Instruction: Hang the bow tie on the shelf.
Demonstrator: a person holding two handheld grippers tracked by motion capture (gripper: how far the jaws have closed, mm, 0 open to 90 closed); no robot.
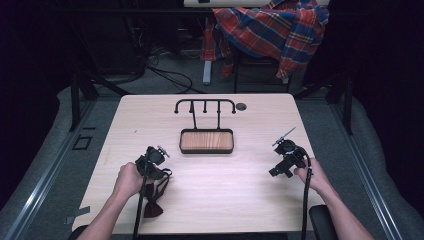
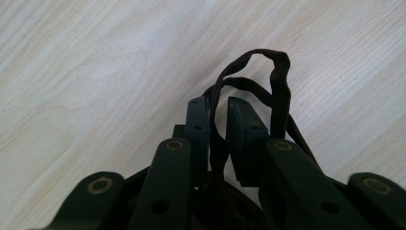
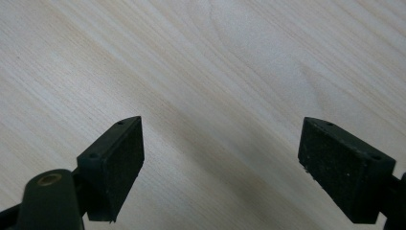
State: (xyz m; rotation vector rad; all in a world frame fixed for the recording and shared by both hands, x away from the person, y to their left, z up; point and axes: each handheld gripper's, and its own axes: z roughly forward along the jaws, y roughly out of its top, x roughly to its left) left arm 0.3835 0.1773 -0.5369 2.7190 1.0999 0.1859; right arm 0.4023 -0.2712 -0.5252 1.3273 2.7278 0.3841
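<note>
A dark brown bow tie (image 1: 153,204) lies near the table's front left edge, and its thin strap (image 2: 280,81) loops up over the wood. My left gripper (image 1: 156,172) points down at it. Its jaws stand nearly together, with a strand of the strap (image 2: 218,143) pinched between the pads (image 2: 198,129). My right gripper (image 1: 280,167) hovers over bare wood at the right side of the table. Its fingers (image 3: 115,163) are spread wide apart with nothing between them (image 3: 220,167).
A black wire rack (image 1: 205,103) with several hooks rises from a wooden tray base (image 1: 206,150) at the table's middle back. A round cable hole (image 1: 241,106) sits beside it. Behind the table (image 1: 220,190), a plaid shirt (image 1: 270,25) hangs over a chair.
</note>
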